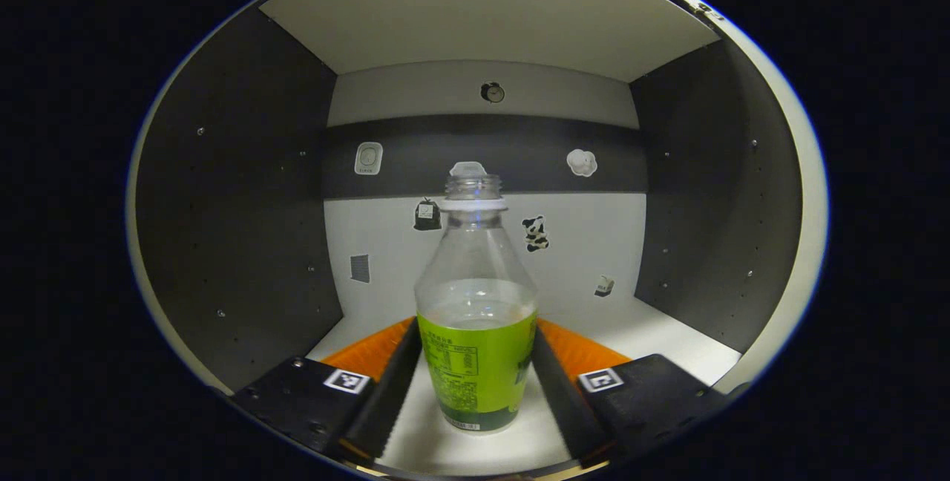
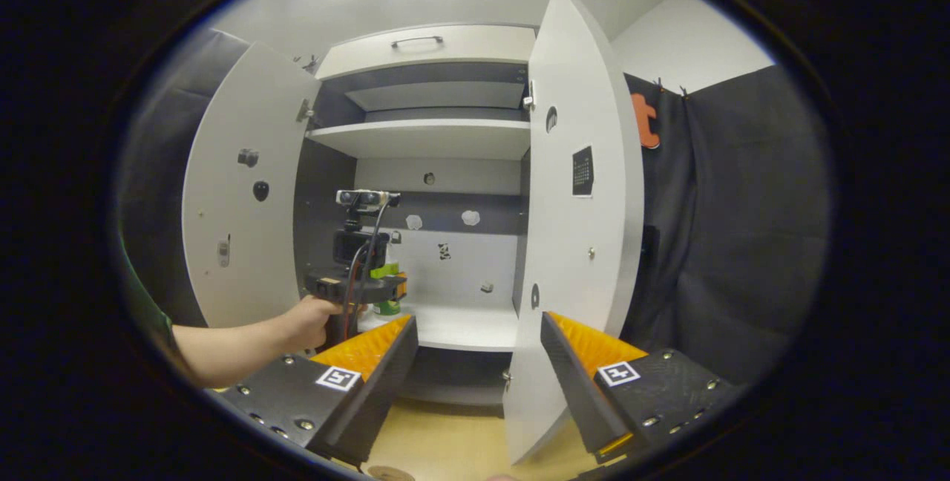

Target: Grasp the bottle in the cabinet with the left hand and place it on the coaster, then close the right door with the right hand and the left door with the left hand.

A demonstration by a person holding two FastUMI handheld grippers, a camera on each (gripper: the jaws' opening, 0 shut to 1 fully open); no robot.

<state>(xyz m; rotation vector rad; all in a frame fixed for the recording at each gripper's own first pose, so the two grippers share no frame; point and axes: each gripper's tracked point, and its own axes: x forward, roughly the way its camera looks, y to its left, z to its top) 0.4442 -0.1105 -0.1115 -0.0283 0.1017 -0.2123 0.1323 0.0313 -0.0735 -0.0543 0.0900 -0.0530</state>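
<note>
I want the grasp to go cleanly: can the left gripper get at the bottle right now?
Probably yes: the bottle stands upright between the left gripper's open fingers, nothing lies between them, and both cabinet doors stand open.

The cabinet point(image 2: 438, 136) stands with both doors swung wide: the left door point(image 2: 237, 199) at the left edge, the right door point(image 2: 575, 243) jutting forward near the middle. A hand point(image 2: 312, 321) reaches in from the left, holding the left gripper point(image 2: 371, 280) over the front left part of the cabinet's lower shelf point(image 2: 460, 329), around a bottle point(image 2: 387, 308) with a green label. The right gripper point(image 2: 475, 362) hangs in front of the cabinet, its jaws spread apart, holding nothing.
</note>
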